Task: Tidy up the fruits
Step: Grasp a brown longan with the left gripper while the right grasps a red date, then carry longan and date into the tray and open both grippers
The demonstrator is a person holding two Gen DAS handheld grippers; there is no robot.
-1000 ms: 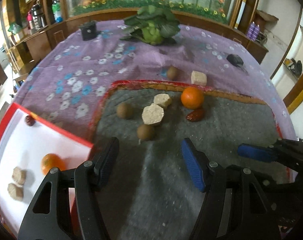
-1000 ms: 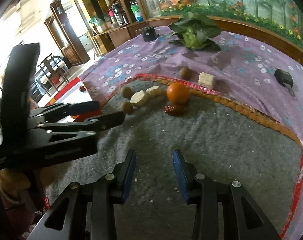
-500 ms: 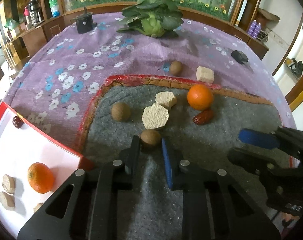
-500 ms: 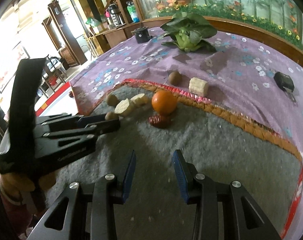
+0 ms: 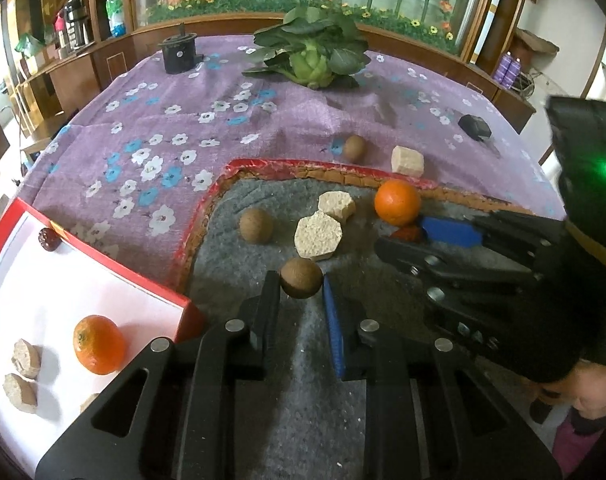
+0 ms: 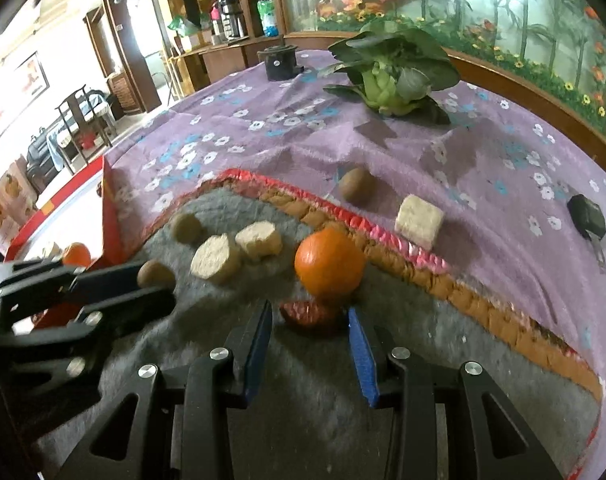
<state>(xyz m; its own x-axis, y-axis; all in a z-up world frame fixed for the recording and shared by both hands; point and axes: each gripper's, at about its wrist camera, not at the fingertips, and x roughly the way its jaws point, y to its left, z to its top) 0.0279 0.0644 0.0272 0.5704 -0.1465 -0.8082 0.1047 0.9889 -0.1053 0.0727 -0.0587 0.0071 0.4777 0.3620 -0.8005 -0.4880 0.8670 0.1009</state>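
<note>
Since half a second ago, the left gripper has been pushed forward, and the small round brown fruit that lay at its tips is now clamped between its two fingers, just above the grey felt mat. Seen from the left wrist, a pale tan eight-sided block is found just beyond that fruit, and a second brown fruit is seen to the left of the block. A round orange is seen further right. The right gripper has been moved in beside a dark red date, which is partly hidden. To the left, a white tray with a red rim is seen with another orange in it.

Seen from the right wrist, the right gripper is held spread apart, with the date lying between its fingertips but not squeezed. The round orange is seen just behind the date, touching it. The left gripper is seen at the left, closed on the brown fruit.
</note>
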